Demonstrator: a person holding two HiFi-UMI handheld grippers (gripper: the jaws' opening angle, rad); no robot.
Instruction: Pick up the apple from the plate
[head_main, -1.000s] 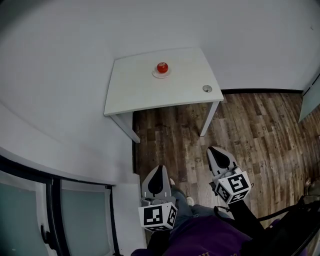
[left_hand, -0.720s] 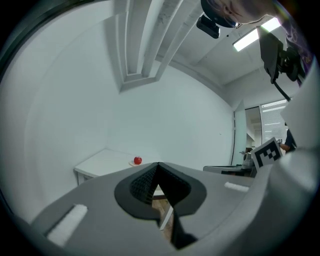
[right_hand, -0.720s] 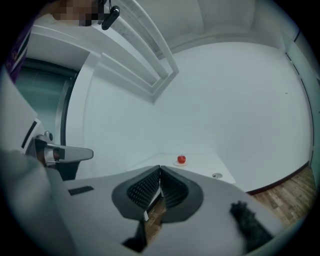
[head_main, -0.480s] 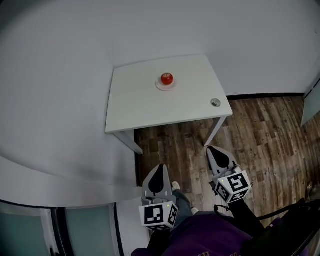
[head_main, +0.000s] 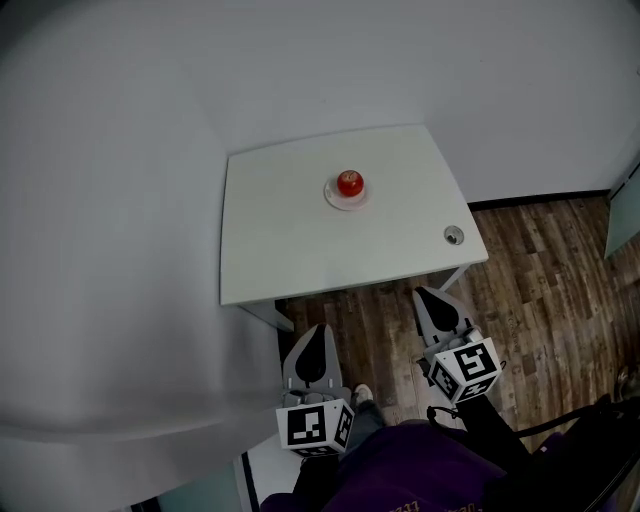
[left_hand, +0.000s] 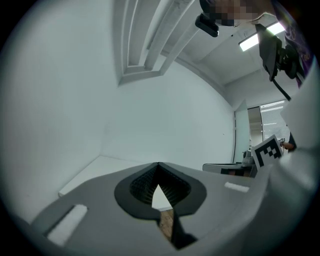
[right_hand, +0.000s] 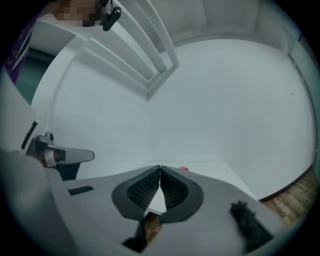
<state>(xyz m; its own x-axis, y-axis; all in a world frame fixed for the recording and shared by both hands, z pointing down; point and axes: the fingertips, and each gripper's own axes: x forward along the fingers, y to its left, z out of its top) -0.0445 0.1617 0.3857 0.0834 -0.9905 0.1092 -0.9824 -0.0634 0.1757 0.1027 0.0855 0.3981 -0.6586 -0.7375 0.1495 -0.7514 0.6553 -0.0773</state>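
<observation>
A red apple (head_main: 350, 183) sits on a small white plate (head_main: 346, 198) near the middle of a white table (head_main: 280, 250) in the head view. My left gripper (head_main: 316, 330) and right gripper (head_main: 428, 294) hover over the wooden floor just short of the table's near edge, both well away from the apple. Each has its jaws closed tip to tip with nothing between them. In the right gripper view a sliver of the apple (right_hand: 183, 169) peeks over the shut right gripper (right_hand: 159, 169). The left gripper view shows only the shut left gripper (left_hand: 158, 165) and the table corner (left_hand: 90, 172).
A small round metal fitting (head_main: 454, 235) sits near the table's right front corner. White walls enclose the table at the back and left. Wooden floor (head_main: 560, 270) stretches to the right. The person's purple sleeve (head_main: 400, 475) fills the bottom of the head view.
The table and apple have come nearer and lower in the head view as both grippers moved toward the table. The dark glass doors at lower left have left the view.
</observation>
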